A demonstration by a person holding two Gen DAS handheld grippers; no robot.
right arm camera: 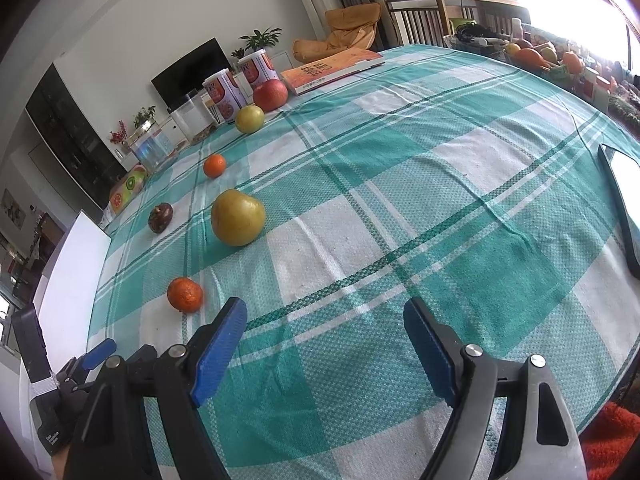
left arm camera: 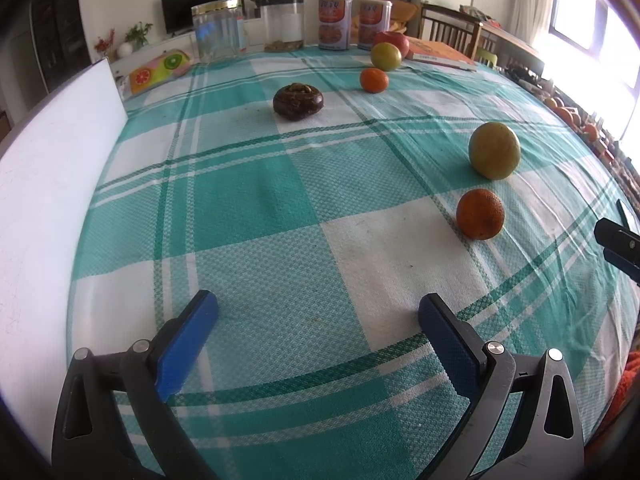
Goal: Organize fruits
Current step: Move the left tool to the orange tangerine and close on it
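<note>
Orange tangerine point(right arm camera: 185, 294) lies just beside right tool point(right arm camera: 324, 320).

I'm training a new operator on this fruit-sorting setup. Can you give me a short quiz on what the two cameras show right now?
1. True or false: the left tongs are closed on a fruit.
2. How many small oranges lie loose on the checked tablecloth?
3. Which fruit lies nearest the right tongs? A) red apple B) dark mangosteen C) near orange

Key
1. False: both tongs stand open over bare cloth.
2. Two: the near orange and the far orange.
3. C: it sits just beyond the tongs' left blue pad.
</note>
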